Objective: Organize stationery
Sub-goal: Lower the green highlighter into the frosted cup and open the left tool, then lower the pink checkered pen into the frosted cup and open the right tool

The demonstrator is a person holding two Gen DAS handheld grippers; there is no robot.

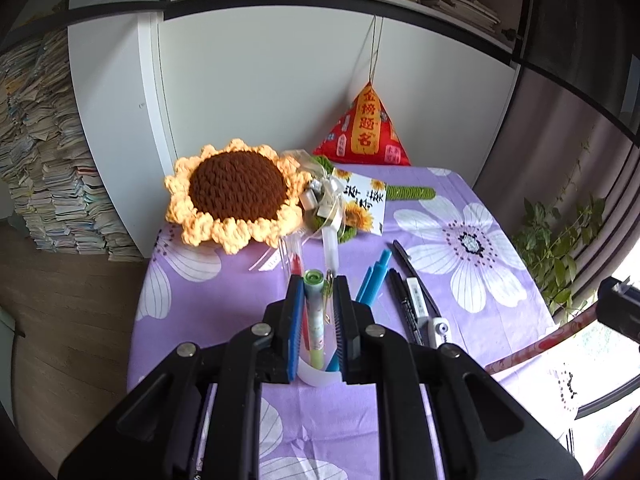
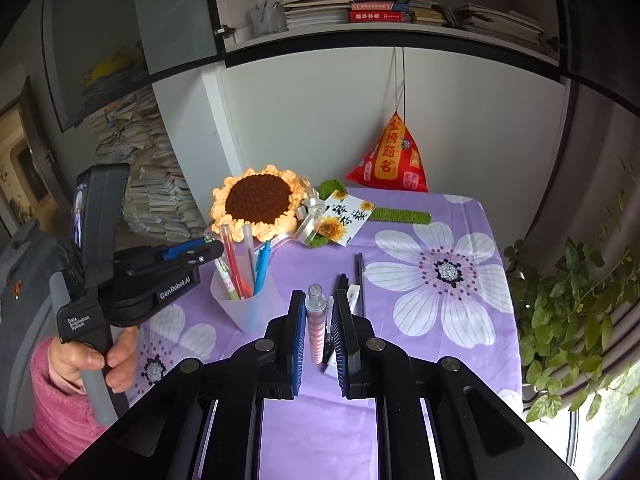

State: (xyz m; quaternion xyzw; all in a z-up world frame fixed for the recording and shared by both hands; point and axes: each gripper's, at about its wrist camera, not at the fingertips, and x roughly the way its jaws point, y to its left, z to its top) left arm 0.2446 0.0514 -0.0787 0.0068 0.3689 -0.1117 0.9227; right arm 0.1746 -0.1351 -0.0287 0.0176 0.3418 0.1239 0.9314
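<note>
A translucent pen cup [image 2: 250, 306] stands on the purple flowered tablecloth [image 2: 440, 320] and holds several pens, red, blue and green. My left gripper [image 1: 318, 292] is open, its jaws on either side of the cup's rim [image 1: 318, 378], with a green-capped pen [image 1: 313, 308] between them; it also shows in the right wrist view [image 2: 200, 250]. My right gripper [image 2: 318, 304] is open around a pink pen with a clear cap [image 2: 315, 324], which lies on the cloth. Blue pens [image 1: 374, 280], black markers [image 1: 408, 300] and a white pen [image 1: 418, 300] lie loose to the right.
A crocheted sunflower [image 1: 236, 192] with a ribbon and a card [image 1: 366, 204] lies at the back of the table. A red pyramid pouch [image 1: 366, 130] hangs against the white cabinet. Stacked papers stand at left, a plant [image 2: 572, 312] at right.
</note>
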